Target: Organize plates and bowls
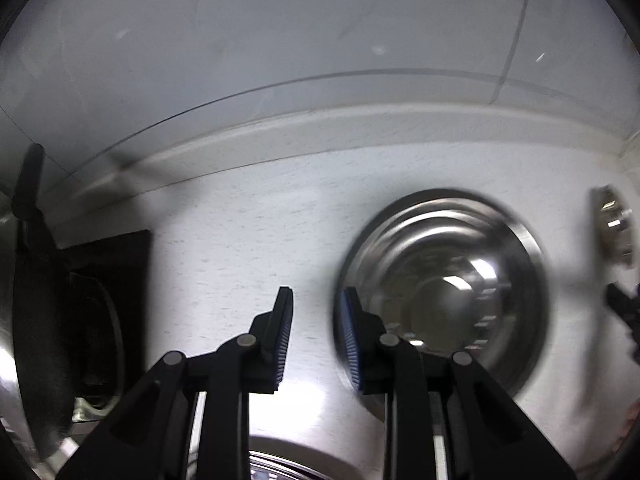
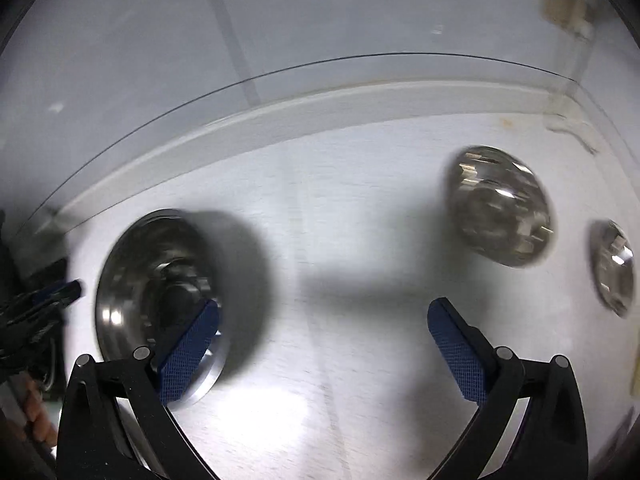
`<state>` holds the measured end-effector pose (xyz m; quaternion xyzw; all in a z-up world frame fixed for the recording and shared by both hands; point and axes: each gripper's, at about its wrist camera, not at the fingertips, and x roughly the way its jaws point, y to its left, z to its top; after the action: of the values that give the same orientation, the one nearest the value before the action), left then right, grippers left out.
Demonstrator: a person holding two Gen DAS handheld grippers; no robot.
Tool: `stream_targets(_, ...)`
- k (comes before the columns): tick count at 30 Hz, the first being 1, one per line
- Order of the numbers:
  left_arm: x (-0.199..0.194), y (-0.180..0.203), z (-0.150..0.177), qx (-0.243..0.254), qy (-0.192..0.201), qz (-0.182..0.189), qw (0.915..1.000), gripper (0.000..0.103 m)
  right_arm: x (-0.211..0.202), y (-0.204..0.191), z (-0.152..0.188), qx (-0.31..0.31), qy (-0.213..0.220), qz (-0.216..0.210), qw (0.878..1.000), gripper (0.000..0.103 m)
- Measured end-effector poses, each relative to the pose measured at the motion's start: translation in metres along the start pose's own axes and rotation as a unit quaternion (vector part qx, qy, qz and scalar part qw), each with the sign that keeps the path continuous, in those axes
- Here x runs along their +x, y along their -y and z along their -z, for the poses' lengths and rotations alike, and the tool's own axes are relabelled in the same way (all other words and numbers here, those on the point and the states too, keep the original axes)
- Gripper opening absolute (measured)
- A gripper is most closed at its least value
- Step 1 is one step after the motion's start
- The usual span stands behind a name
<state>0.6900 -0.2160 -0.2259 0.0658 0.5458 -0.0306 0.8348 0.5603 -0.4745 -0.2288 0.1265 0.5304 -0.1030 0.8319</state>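
Steel bowl [image 1: 444, 296] just right of empty, slightly parted left gripper [image 1: 316, 332], right gripper [image 2: 324, 340] wide, empty

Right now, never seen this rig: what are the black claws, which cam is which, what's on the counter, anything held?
No robot here: a person carries a two-finger gripper in each hand, with a fisheye camera on each looking along the fingers.

Left wrist view: the left gripper is open and empty, its right finger overlapping the rim of a steel bowl on the white counter. A dark pan stands at the left edge.

Right wrist view: the right gripper is wide open and empty. What looks like that bowl sits at left; two smaller steel bowls lie at right. Motion blur hides finer detail.
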Motion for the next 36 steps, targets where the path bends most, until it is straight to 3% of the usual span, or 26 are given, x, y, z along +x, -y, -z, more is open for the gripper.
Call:
stream_targets(3, -0.016, 0.003, 0.001, -0.004, 0.022, 0.031, 0.9993, 0.025, -0.005, 0.018, 0.003, 0.03, -0.01, 0.031, 0.999, 0.102)
stream_targets(6, -0.032, 0.016, 0.004, 0.015, 0.064, 0.02, 0.9976, 0.025, -0.012, 0.032, 0.007, 0.051, -0.018, 0.04, 0.998, 0.102)
stream_targets(9, -0.047, 0.029, 0.011, 0.019, 0.091, 0.043, 0.9947, 0.025, -0.016, 0.043, 0.012, 0.064, -0.043, 0.052, 0.996, 0.102)
stream_targets(13, -0.049, 0.046, 0.016, 0.054, 0.066, 0.051, 0.995, 0.025, -0.038, 0.058, 0.026, 0.064, -0.001, 0.056, 0.996, 0.102)
stream_targets(16, -0.057, 0.064, 0.023, 0.07, 0.078, 0.045, 0.9935, 0.028, -0.052, 0.07, 0.034, 0.078, 0.029, 0.054, 0.995, 0.102)
stream_targets(18, -0.064, 0.078, 0.027, 0.084, 0.087, 0.023, 0.9924, 0.04, -0.061, 0.077, 0.038, 0.076, 0.043, 0.086, 0.992, 0.102)
stream_targets(22, -0.072, 0.105, 0.028, 0.098, 0.099, 0.031, 0.9897, 0.041, -0.065, 0.087, 0.038, 0.054, 0.027, 0.168, 0.984, 0.102)
stream_targets(25, -0.073, 0.137, 0.022, 0.123, 0.093, 0.045, 0.9871, 0.042, -0.072, 0.105, 0.04, 0.071, 0.042, 0.152, 0.985, 0.102)
stream_targets(31, -0.059, 0.222, -0.003, 0.165, 0.052, 0.102, 0.9795, 0.042, -0.078, 0.164, 0.023, 0.143, 0.055, 0.06, 0.986, 0.102)
stream_targets(36, -0.035, 0.278, -0.037, 0.161, 0.011, 0.149, 0.9756, 0.042, -0.063, 0.197, -0.002, 0.179, 0.068, 0.017, 0.981, 0.102)
